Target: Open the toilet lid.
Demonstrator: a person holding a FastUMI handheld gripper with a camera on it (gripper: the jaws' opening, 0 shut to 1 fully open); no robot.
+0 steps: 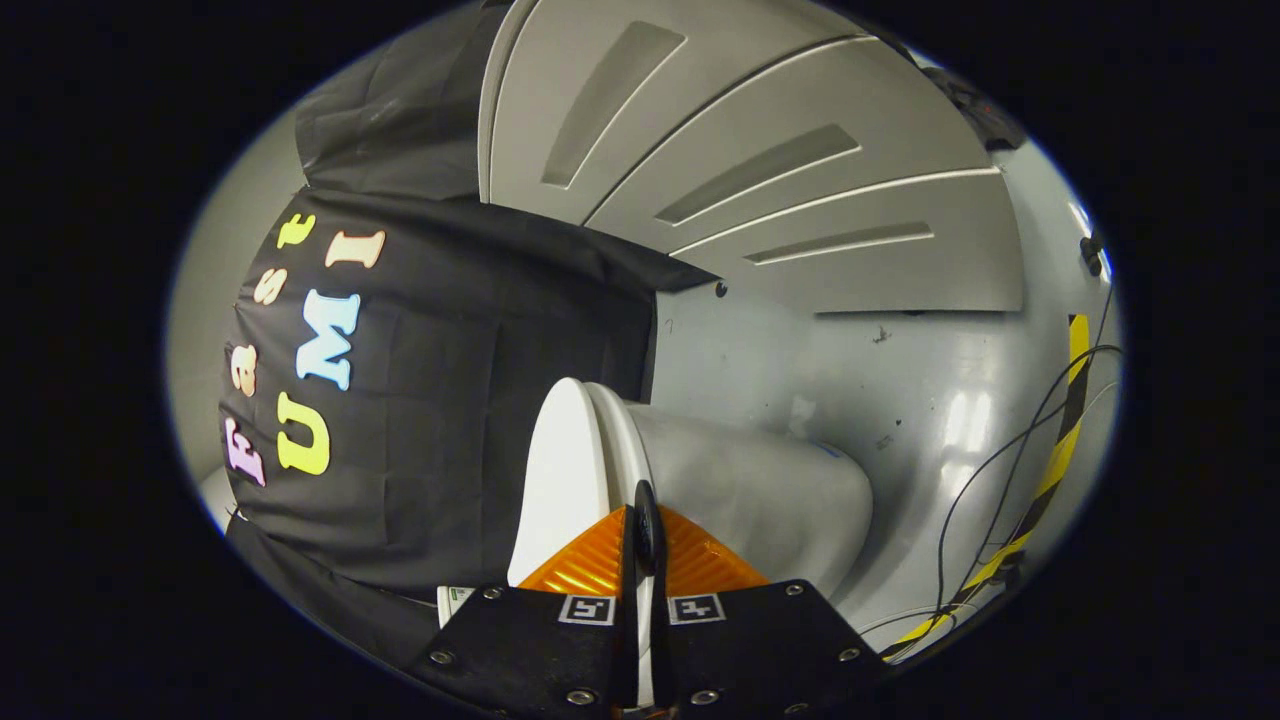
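The view is tipped on its side. The biggest thing is the grey floor (900, 400). It is shiny and has a few small dark marks on it. Next comes the grey wall (760, 170) beyond it, made of panels with long sunk slots.

A black cloth (450, 420) hangs behind the toilet and covers a big part of the room.

The toilet (760, 490) is white and stands on the grey floor, just in front of the cloth. Its bowl sticks out beyond the fingers. The lid (565, 460) is white too. It lies against the seat rim, so it looks closed or almost closed.

A yellow and black striped tape (1060, 450) runs along the floor, well apart from the toilet. Thin black cables (985, 500) lie on the floor near the tape and cross over it.

The gripper (640, 540) is right at the edge of the lid. Its two fingers (590, 565) are squeezed close together, with only a thin gap left. The rim of the lid and seat runs into that gap. I cannot tell if both fingers really press on the lid or just sit beside it.
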